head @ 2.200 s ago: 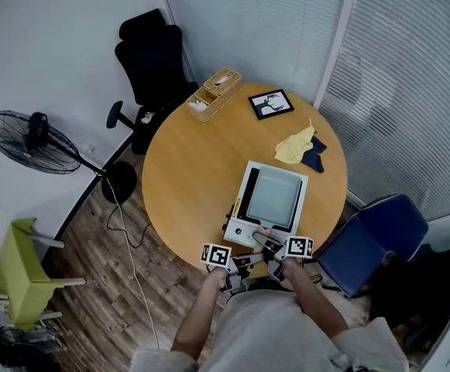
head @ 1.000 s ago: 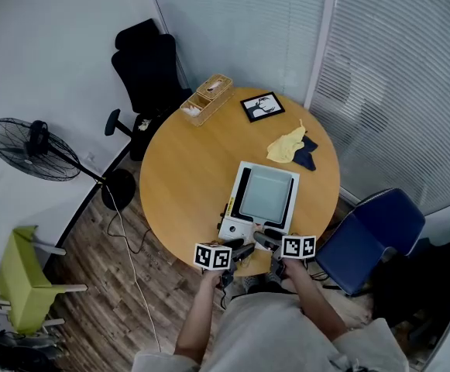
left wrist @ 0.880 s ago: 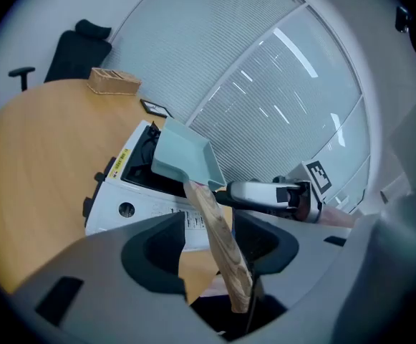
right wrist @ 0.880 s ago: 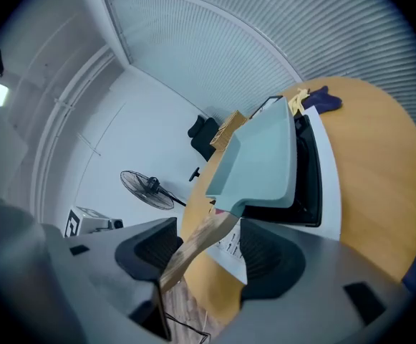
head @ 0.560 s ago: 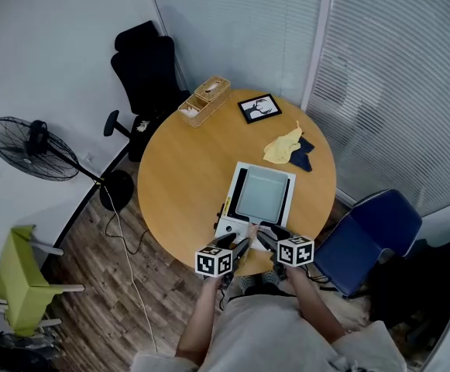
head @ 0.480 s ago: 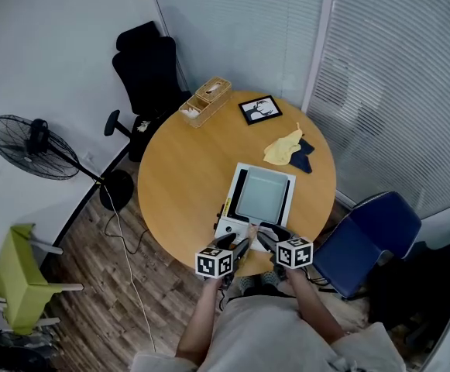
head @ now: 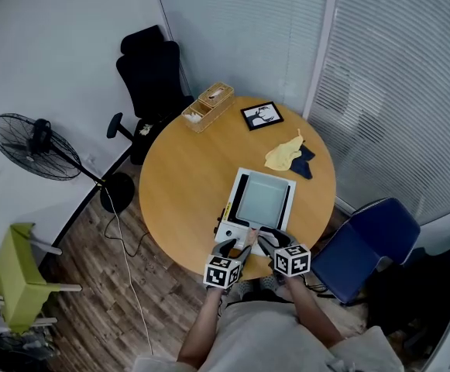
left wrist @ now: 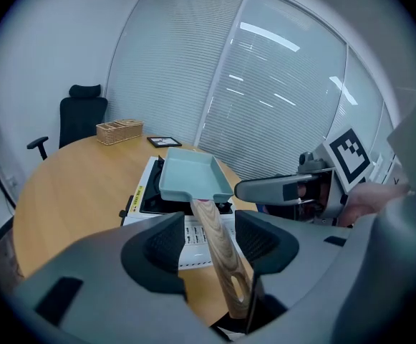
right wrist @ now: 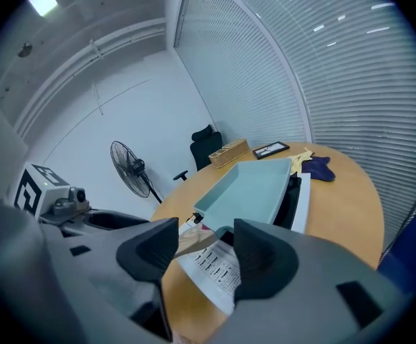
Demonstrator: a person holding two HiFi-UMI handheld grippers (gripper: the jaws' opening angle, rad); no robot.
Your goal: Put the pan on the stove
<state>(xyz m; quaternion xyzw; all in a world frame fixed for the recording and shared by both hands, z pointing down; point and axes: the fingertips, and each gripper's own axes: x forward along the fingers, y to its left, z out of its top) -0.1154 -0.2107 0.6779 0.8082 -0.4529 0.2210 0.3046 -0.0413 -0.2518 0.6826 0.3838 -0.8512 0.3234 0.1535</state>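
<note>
Teal pan (head: pixel 262 200) on stove (head: pixel 231 229), handle (left wrist: pixel 218 253) between parted left hand-held gripper (left wrist: pixel 209 241) jaws.

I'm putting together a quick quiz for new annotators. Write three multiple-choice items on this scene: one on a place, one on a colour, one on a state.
1. Where is the pan?
A. on the stove
B. on the floor
C. on the blue chair

2. What colour is the pan's body?
A. red
B. pale teal
C. black

3. How do the left gripper's jaws stand?
A. shut on a spoon
B. apart, with the wooden handle between them
C. shut together, empty

Answers:
1 A: it sits over the stove's black top.
2 B: every view shows it pale teal.
3 B: a gap shows on each side of the handle.
</note>
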